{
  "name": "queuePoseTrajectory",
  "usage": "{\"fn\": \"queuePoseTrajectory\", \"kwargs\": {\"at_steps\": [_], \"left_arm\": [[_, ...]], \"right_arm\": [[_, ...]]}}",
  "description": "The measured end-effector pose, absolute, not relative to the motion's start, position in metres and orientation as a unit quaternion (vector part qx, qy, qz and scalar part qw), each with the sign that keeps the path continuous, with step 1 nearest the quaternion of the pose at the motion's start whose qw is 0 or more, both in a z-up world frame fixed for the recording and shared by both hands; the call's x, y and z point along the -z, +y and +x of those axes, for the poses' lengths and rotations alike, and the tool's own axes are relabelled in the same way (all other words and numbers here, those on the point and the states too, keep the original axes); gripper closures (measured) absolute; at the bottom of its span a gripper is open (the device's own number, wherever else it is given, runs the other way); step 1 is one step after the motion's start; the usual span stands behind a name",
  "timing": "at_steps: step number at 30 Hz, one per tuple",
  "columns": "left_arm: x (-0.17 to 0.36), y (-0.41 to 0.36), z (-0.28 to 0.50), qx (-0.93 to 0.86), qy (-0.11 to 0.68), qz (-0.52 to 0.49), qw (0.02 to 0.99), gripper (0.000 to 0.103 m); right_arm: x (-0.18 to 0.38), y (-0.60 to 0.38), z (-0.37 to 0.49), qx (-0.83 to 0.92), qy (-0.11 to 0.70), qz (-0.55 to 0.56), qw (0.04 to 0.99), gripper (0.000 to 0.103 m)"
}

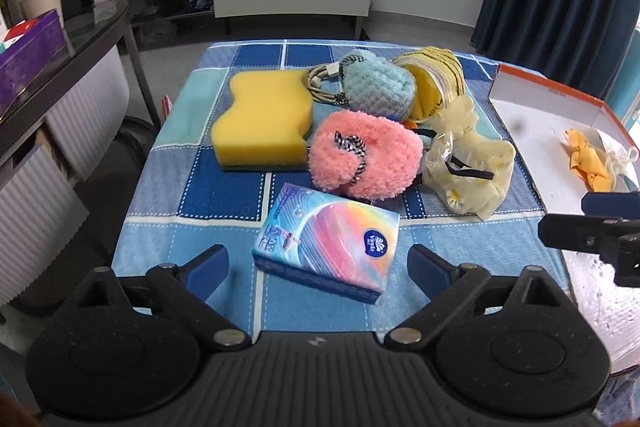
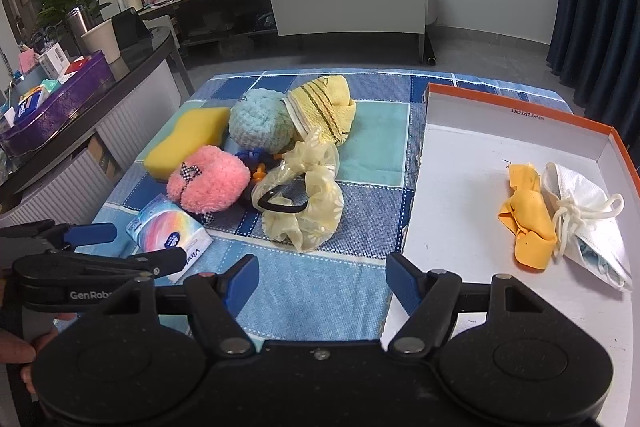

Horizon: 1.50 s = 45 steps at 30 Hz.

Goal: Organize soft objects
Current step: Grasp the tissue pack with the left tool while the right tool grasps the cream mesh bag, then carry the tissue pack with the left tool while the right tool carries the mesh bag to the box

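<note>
Tissue pack [image 1: 326, 243] is framed between wide-spread fingers of left gripper [image 1: 318, 261], nothing gripped yet, prob. lined up for pickup. Right gripper [image 2: 322, 277] is held wide too, empty, near box [image 2: 520, 111] w/ cloth [image 2: 528, 219] already placed inside.

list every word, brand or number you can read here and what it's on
"Vinda": logo on the rainbow-patterned tissue pack.
"33x23x12.5x5cm": printed inside the white cardboard box with the orange rim.
"GenRob", cut off: on the black left gripper.
Packages on the back shelf: too small to read.
</note>
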State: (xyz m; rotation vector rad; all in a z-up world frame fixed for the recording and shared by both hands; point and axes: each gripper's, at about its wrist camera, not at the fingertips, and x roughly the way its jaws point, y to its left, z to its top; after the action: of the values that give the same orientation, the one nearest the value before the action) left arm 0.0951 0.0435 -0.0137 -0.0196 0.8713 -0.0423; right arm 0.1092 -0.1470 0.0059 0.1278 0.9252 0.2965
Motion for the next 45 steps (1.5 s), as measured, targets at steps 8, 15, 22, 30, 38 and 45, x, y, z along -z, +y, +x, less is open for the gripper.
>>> {"fn": "queuePoseTrajectory", "kwargs": {"at_steps": [8,15,22,30,38,45], "left_arm": [[0.02,0.046,0.099,0.027,0.414,-0.023,0.909,0.024],[0.014,0.054,0.089,0.019,0.415,-0.04,0.909,0.024],[0.007,0.059,0.083,0.018,0.409,-0.058,0.911,0.024],[-0.003,0.057,0.077,0.015,0.395,-0.065,0.916,0.024],[-0.02,0.045,0.068,0.019,0.373,-0.069,0.925,0.024],[-0.036,0.03,0.058,0.034,0.354,-0.071,0.932,0.024]], "right_arm": [[0.004,-0.143,0.127,-0.163,0.449,0.069,0.876,0.02],[0.016,-0.132,0.152,-0.184,0.458,0.075,0.866,0.018],[0.032,-0.117,0.173,-0.191,0.468,0.057,0.861,0.045],[0.015,-0.124,0.158,-0.194,0.439,0.051,0.876,0.081],[-0.024,-0.147,0.122,-0.189,0.4,0.052,0.895,0.081],[-0.047,-0.165,0.097,-0.176,0.377,0.066,0.907,0.081]]}}
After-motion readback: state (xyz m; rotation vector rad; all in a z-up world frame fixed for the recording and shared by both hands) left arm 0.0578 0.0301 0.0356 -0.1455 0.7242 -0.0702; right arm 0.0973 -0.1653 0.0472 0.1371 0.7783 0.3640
